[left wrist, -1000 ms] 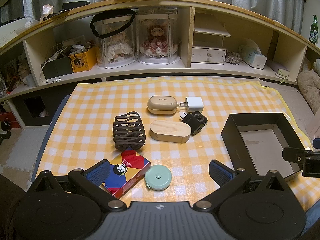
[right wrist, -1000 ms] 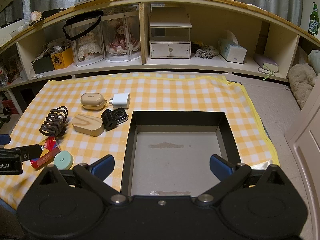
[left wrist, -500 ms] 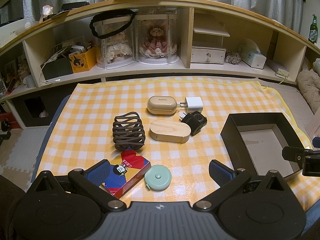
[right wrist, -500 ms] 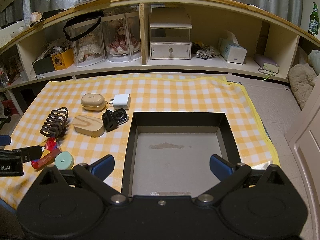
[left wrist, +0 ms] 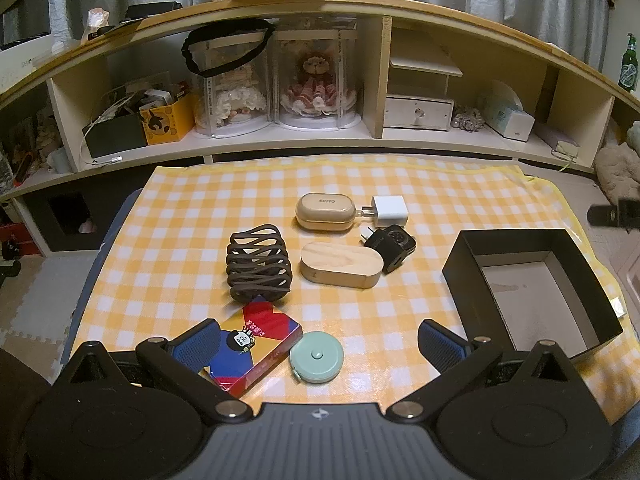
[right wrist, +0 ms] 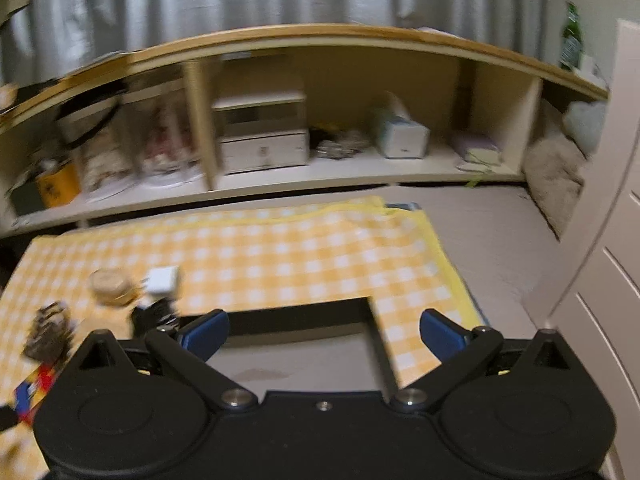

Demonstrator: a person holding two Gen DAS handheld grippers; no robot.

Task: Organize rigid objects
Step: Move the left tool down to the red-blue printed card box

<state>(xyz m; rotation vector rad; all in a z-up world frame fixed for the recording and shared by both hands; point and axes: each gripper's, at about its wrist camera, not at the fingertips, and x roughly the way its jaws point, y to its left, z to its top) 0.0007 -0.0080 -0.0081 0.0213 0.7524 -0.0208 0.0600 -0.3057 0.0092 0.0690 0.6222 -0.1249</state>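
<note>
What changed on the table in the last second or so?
Only the right gripper moved: its view is now blurred and swung up and rightward, the black box sliding low in frame. Nothing was grabbed; both grippers stay open. The left gripper and the objects on the checkered cloth stayed put.

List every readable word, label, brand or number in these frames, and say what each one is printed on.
"KINYO", roughly: small lettering on the lid of the beige case; the exact letters are uncertain.
Card box: printed characters beside a cartoon face, too small to read.
Green bottle: label unreadable.
White box on the shelf top: faint print, unreadable.
Right wrist view: blurred, nothing legible.
</note>
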